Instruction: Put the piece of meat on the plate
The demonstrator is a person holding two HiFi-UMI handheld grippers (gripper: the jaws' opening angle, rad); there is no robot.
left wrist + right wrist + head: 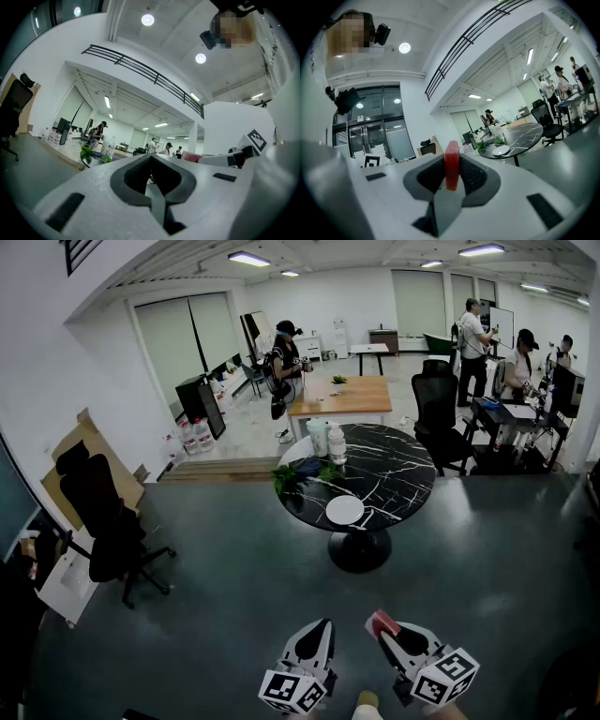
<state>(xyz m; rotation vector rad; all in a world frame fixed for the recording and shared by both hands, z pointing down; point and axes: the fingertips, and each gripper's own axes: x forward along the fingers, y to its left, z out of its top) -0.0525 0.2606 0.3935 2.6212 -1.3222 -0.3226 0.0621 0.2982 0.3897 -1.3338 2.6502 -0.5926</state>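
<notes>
One black table [403,474] at 12 o'clock bears one white plate [344,510]. Right gripper [384,629] clamps one piece of meat [451,161]; left gripper [323,626] closed, empty.

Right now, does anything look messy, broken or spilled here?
Nothing looks spilled or broken. The red slab of meat sits pinched upright in the right tongs, and the round white plate lies flat on the black marble table. Only the flattened brown cardboard leaning on the left wall looks untidy.

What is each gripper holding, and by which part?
The right gripper clamps the red piece of meat by its flat sides; the left gripper is shut and empty.
</notes>
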